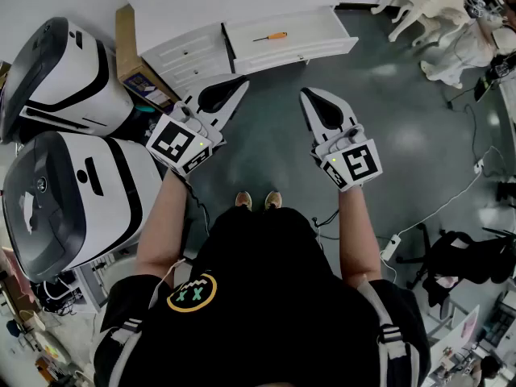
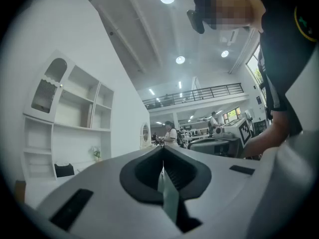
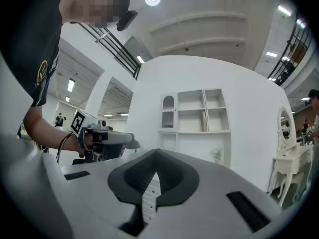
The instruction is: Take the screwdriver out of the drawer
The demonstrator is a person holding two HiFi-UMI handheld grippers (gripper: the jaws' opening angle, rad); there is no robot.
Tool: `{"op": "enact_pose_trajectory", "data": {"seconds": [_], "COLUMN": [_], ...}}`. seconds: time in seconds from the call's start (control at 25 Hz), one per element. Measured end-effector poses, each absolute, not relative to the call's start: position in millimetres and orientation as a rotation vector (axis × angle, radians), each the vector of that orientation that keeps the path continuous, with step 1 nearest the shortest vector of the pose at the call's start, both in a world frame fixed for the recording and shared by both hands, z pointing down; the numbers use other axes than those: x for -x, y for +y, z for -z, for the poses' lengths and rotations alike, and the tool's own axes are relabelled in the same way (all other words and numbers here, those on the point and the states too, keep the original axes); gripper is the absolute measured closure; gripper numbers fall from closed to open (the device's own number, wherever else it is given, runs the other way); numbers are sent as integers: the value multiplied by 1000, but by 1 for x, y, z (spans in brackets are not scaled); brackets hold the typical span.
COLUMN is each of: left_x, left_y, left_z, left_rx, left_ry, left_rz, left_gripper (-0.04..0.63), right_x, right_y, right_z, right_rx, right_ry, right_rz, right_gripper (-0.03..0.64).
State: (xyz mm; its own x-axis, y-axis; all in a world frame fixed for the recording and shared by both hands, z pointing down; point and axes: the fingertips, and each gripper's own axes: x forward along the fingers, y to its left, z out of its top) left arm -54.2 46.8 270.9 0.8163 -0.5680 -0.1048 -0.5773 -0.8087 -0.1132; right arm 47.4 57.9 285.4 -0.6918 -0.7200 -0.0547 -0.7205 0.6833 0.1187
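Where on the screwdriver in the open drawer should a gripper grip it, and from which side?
The screwdriver lies flat in the open drawer, so probably come from above, jaws across its orange handle: the thickest part, easier than the thin shaft.

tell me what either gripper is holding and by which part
Nothing. Left gripper and right gripper both have jaws shut and empty; the screwdriver lies in the open drawer.

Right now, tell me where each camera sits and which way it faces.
Head view: on the head, steeply down; open drawer with screwdriver, both forearms, shoes.
Left gripper view: on the left gripper, level along shut jaws; torso, right forearm.
Right gripper view: on the right gripper, level along shut jaws; left forearm.
Shared: both gripper views show the white shelf unit.
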Motion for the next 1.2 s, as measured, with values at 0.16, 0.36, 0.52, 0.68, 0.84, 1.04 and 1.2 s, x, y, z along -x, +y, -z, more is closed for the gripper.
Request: {"op": "enact_pose_trajectory", "data": {"seconds": [0.16,0.36,0.52,0.68,0.84,1.04,1.2], "left_x": [53,51,49,51,51,52,52], "left_y": [47,46,47,46,45,46,45], "left_z": [-270,-268,-269,-269,-270,-270,-271], "left_rx": [2861,2857,2859,2859,2859,2858,2860], "left_ry": [901,904,891,901,905,902,902], "left_rz": [-98,-102,-95,-95,-96,-95,-92], "left_gripper": [575,575,575,575,577,575,575], "right_x": [-49,-51,-55,-59,-60,-60,-59], "right_y": [58,58,57,54,51,52,53], "right_z": [-284,-284,-284,-282,-284,-284,-283], "right_rx": [1234,1236,1251,1268,1281,1284,1257], "right_ry": [2877,2886,2868,2832,2840,2832,2836], "right_rz": [-214,-225,-205,-169,-174,-185,-190], "right_gripper": [594,594,594,592,592,569,532]}}
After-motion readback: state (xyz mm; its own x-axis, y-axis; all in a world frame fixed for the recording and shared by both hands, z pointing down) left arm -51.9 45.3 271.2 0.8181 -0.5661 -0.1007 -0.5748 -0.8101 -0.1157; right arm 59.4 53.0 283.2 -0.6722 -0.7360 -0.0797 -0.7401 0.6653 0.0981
